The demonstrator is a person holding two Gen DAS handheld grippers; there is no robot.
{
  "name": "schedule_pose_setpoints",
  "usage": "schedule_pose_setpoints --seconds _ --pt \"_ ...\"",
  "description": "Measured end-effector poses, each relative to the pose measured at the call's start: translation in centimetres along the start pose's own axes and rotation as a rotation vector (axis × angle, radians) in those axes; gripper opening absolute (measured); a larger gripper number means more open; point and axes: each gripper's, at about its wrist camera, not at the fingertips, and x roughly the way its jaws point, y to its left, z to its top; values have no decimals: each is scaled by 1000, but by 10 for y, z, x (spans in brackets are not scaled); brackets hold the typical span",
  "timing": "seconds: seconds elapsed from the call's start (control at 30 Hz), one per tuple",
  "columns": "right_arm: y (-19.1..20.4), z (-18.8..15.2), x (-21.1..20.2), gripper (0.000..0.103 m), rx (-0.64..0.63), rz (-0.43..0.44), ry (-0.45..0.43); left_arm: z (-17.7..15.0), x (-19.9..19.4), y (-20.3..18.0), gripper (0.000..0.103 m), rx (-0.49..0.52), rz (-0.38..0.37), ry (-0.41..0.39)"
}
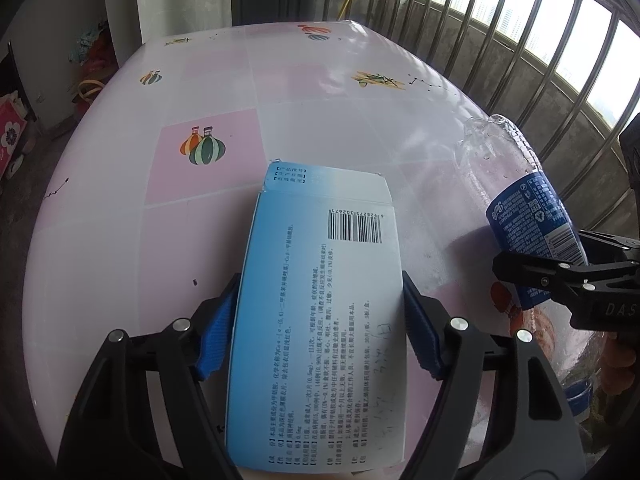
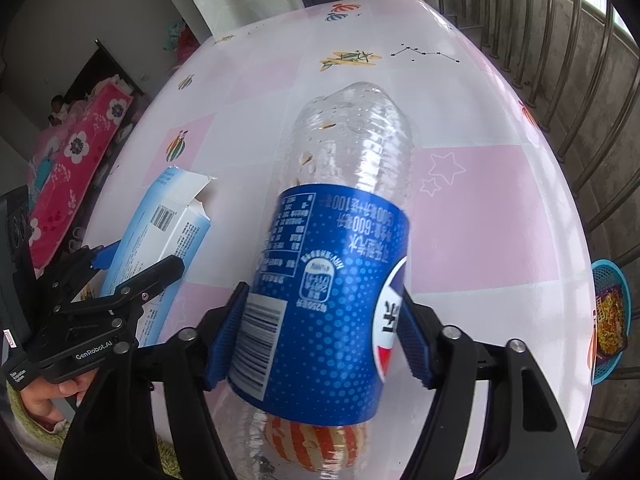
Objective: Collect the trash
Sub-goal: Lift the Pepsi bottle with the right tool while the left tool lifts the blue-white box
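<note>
step in hand: transport of two gripped items, both held above the near edge of the surface [image 1: 280,80].
left claw [image 1: 318,328]: clamped on blue-white carton [image 1: 320,320], flap end forward.
right claw [image 2: 320,336]: clamped on labelled plastic bottle [image 2: 336,264], apparently empty.
next: locate bin; possibly blue basket [image 2: 610,320] beside right edge; release above it.

The box [image 1: 320,312] is thin cardboard, blue fading to white, with small black writing and a barcode. Its far end is torn open, with a flap sticking out. It is pinched on both long sides between blue pads [image 1: 218,338], up above the table.

The bottle [image 2: 340,260] is clear plastic with a blue label. It looks empty and a bit crumpled, with little drops inside. Blue pads [image 2: 228,334] squeeze it at the label, and it tilts.
</note>
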Motion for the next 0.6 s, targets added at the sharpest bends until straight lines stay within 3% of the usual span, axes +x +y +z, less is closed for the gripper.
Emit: schedule_pose_setpoints --seconds 0.6 --pt "1 -1 -15 63 19 1 -53 4 -12 2 68 10 16 -41"
